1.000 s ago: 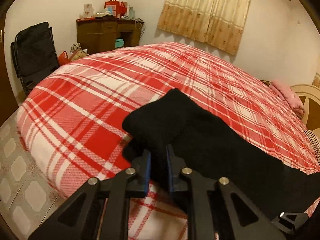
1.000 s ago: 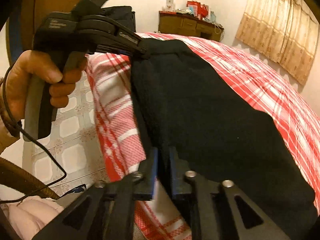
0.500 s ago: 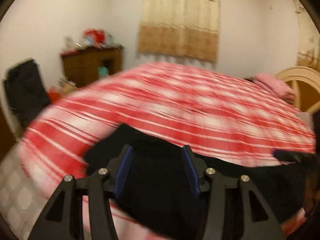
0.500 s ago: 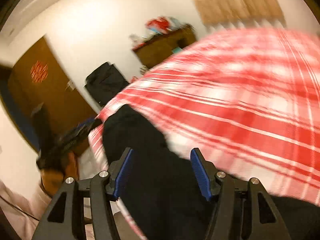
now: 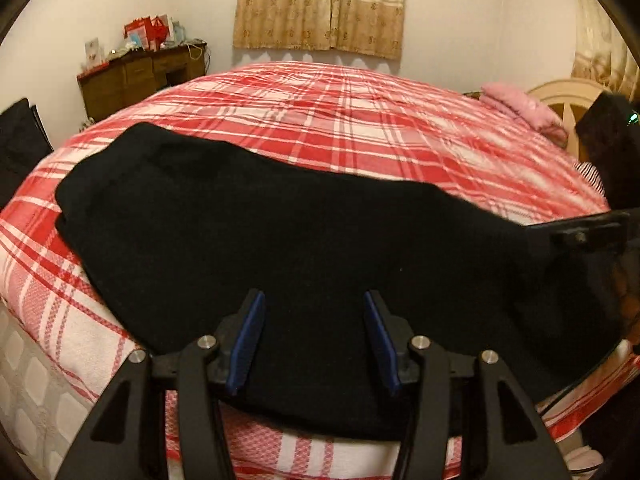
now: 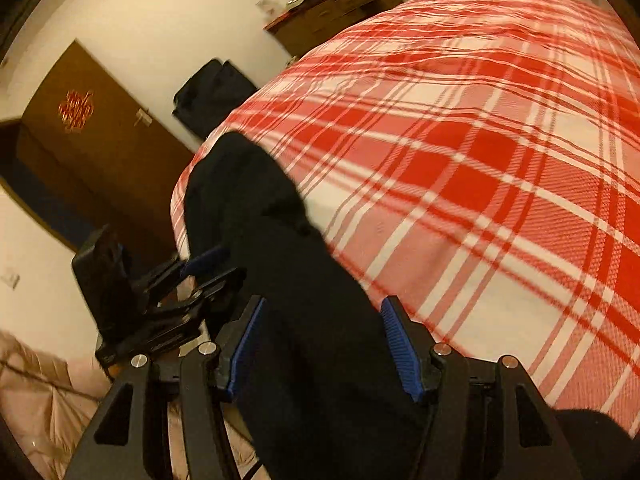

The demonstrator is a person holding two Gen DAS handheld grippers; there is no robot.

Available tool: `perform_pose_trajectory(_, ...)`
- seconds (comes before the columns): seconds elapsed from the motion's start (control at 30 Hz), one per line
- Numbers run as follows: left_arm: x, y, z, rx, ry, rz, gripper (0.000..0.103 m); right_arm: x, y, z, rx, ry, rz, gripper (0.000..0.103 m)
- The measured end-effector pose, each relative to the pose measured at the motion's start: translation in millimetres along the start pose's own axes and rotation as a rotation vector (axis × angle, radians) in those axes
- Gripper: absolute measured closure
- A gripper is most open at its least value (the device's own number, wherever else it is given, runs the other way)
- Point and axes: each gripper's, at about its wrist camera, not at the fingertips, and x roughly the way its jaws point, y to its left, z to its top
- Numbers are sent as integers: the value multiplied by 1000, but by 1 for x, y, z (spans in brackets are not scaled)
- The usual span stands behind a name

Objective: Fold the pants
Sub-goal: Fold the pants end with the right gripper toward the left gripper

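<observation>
The black pants (image 5: 288,236) lie in a long band along the near edge of the red plaid bed (image 5: 360,120). My left gripper (image 5: 312,336) is open and empty, its blue pads just above the pants' near edge. In the right wrist view the pants (image 6: 288,280) run along the bed's edge, and my right gripper (image 6: 324,348) is open over them, holding nothing. The left gripper (image 6: 204,276) shows there at the left, beside the pants. The right gripper's finger (image 5: 580,232) shows at the right in the left wrist view.
A wooden desk (image 5: 140,76) with red boxes stands by the far wall, under beige curtains (image 5: 320,4). A black chair (image 5: 20,148) is at the left. A pink pillow (image 5: 524,108) and cream headboard (image 5: 568,100) are at the right. A brown door (image 6: 88,148) shows left.
Both grippers were shut on the pants' edge a second ago; both have opened and let go. The pants now lie flat on the bed, and both cameras have swung.
</observation>
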Motion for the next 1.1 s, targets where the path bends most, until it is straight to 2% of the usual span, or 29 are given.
perform_pose_trajectory(0.17, 2, -5, -4, 16, -9, 52, 49, -3, 18, -5, -85, -1, -41, 42)
perform_pose_trajectory(0.23, 3, -5, -6, 19, -12, 59, 48, -2, 20, -4, -95, 13, 8, 42)
perform_pose_trajectory(0.3, 3, -4, -6, 13, -12, 56, 48, 9, 19, 1, -82, 43, 95, 38)
perform_pose_trajectory(0.4, 4, -3, -5, 10, -9, 52, 48, 22, 21, 7, -98, 89, 131, 36)
perform_pose_trajectory(0.47, 4, -4, -5, 10, -9, 53, 48, 26, 23, 14, -99, 83, 130, 36)
perform_pose_trajectory(0.6, 4, -3, -5, 8, -8, 50, 48, 22, 30, 28, -88, 7, 135, 36)
perform_pose_trajectory(0.73, 4, -3, -5, 9, -9, 46, 48, 37, 37, 25, -143, 82, 62, 36)
perform_pose_trajectory(0.8, 4, -3, -5, 9, -11, 46, 48, 40, 36, 27, -149, 69, 22, 36)
perform_pose_trajectory(0.87, 4, -2, -5, 6, -12, 44, 48, 38, 30, 35, -115, 26, 60, 36)
perform_pose_trajectory(0.93, 4, -3, -5, 8, -11, 43, 48, 41, 25, 43, -77, 25, 113, 36)
perform_pose_trajectory(0.97, 4, -3, -5, 9, -10, 42, 48, 46, 24, 45, -65, 58, 139, 36)
perform_pose_trajectory(1.1, 4, -2, -5, 2, -9, 30, 48, 60, 41, 32, -141, 166, 54, 36)
